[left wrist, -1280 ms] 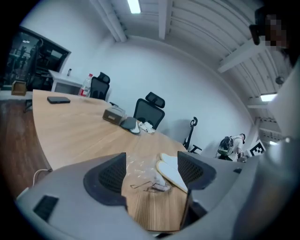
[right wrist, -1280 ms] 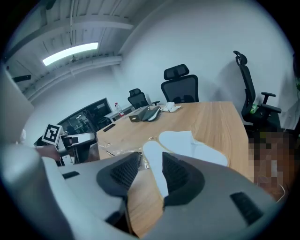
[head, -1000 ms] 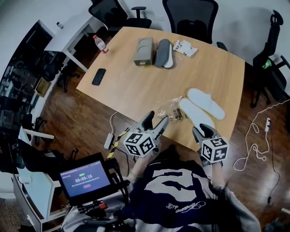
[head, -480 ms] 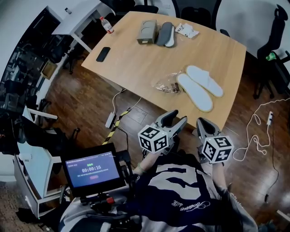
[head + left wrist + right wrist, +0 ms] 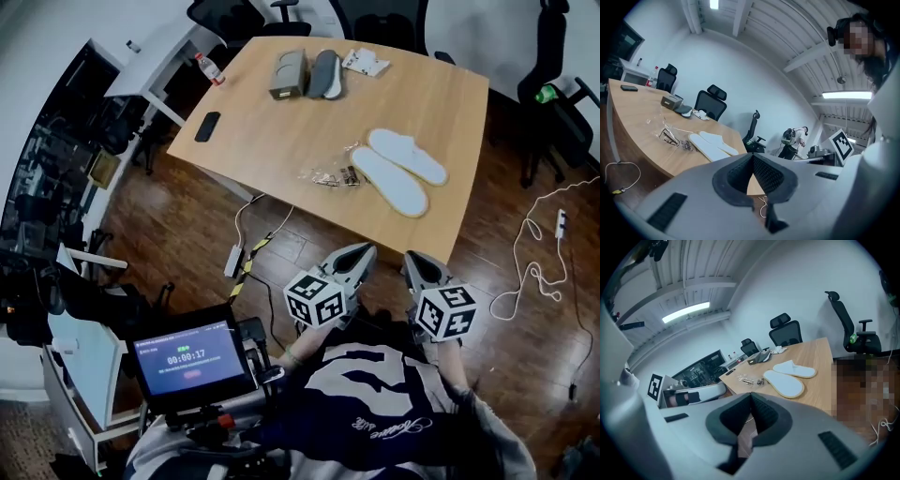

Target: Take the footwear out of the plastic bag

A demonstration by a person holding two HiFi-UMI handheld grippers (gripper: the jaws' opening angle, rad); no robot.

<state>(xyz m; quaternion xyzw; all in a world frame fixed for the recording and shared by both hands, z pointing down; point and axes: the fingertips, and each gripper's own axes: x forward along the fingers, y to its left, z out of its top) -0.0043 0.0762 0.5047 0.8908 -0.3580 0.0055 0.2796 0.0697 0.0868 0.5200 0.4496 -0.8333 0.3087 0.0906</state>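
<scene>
Two white slippers [image 5: 397,171] lie side by side on the wooden table [image 5: 281,141], near its right front edge. An empty, crumpled clear plastic bag [image 5: 328,174] lies just left of them. Both show in the left gripper view as slippers [image 5: 711,143] and bag [image 5: 670,136], and in the right gripper view as slippers [image 5: 790,376] and bag [image 5: 749,379]. My left gripper [image 5: 361,255] and right gripper [image 5: 419,264] are held close to the person's body, off the table's near edge. Both are shut with nothing between their pads.
At the table's far end lie a grey box [image 5: 286,75], a dark pair of insoles or slippers [image 5: 324,73], a small packet [image 5: 366,62], a phone [image 5: 207,126] and a bottle [image 5: 209,67]. Office chairs [image 5: 558,94] surround the table. Cables [image 5: 539,272] trail on the floor.
Both grippers closed and drew back from the table edge toward the body. The slippers and bag stay where they lay on the table.
</scene>
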